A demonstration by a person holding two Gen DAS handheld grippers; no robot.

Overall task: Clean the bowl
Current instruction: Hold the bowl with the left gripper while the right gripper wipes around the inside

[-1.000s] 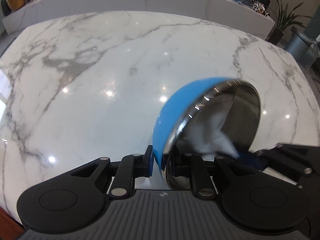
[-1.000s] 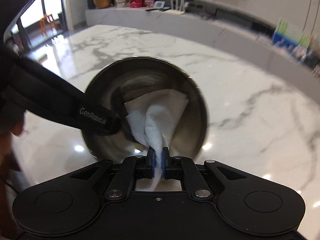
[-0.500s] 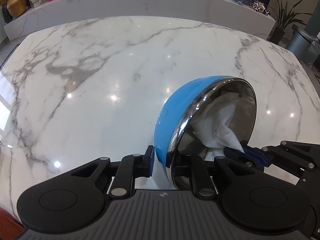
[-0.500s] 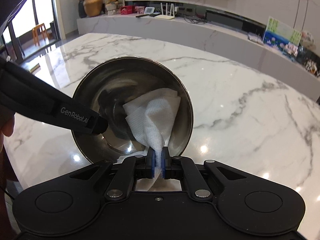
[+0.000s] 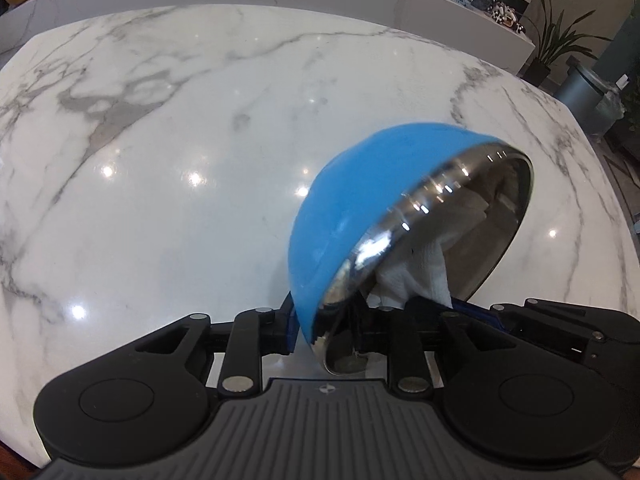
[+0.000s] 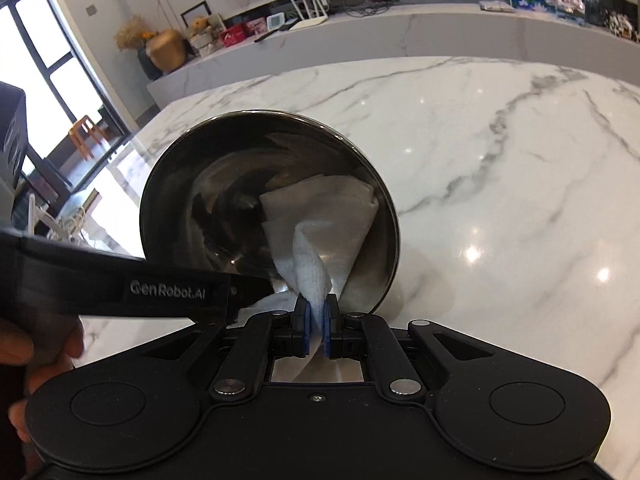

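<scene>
A bowl (image 5: 360, 200), blue outside and shiny steel inside, is tilted on its side above the marble table (image 5: 160, 160). My left gripper (image 5: 320, 328) is shut on its near rim, one finger outside and one inside. In the right wrist view the bowl's steel inside (image 6: 224, 184) faces me. A white paper towel (image 6: 320, 216) is pressed against the lower right of that inside, and my right gripper (image 6: 316, 320) is shut on the towel's twisted end. The towel (image 5: 416, 276) also shows in the left wrist view, with the right gripper's body (image 5: 560, 328) behind it.
The left gripper's black body (image 6: 120, 288) crosses the lower left of the right wrist view, with a hand (image 6: 24, 360) behind it. A long marble counter (image 6: 400, 36) with small items runs behind the table. A potted plant (image 5: 556, 40) and a grey bin (image 5: 584, 96) stand beyond the table's far right corner.
The towel has swept from the middle of the bowl's inside toward its lower right wall. The bowl has tipped slightly and shifted in view; both grippers keep their holds.
</scene>
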